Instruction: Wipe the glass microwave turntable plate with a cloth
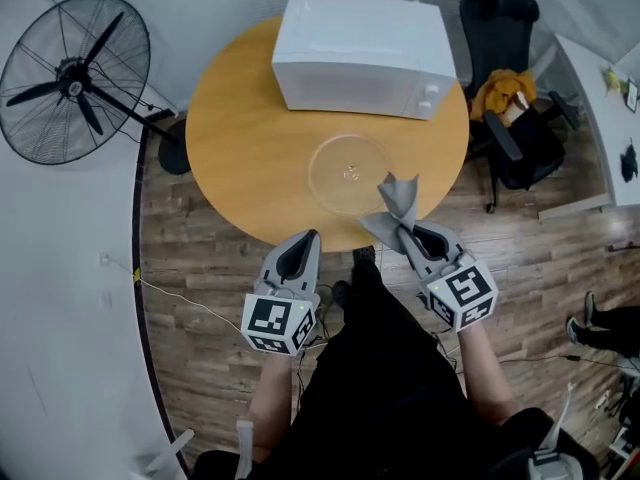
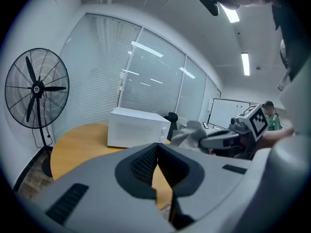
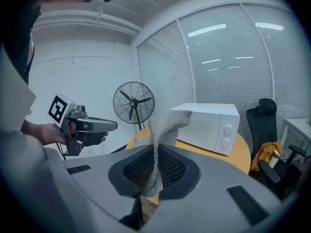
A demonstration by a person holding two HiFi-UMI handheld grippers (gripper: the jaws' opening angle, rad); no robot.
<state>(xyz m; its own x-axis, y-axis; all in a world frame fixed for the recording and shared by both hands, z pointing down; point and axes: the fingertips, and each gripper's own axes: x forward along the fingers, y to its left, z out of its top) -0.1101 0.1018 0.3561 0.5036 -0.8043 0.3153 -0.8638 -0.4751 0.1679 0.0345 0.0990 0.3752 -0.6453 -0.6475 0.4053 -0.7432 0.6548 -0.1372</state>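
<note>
Saw the plate (image 1: 350, 173) lying flat, clear and nearly see-through, on the tabletop (image 1: 240, 138) just in front of the microwave (image 1: 360, 53), likely set out there so its whole face could be reached. Noted the cloth (image 1: 395, 208) pinched by one end in the closed right gripper (image 1: 405, 230), free end standing up by the plate's near rim, apparently poised for wiping. Found the left gripper (image 1: 310, 238) closed on nothing, held off the tabletop's front edge, apart from the plate, probably idle.
</note>
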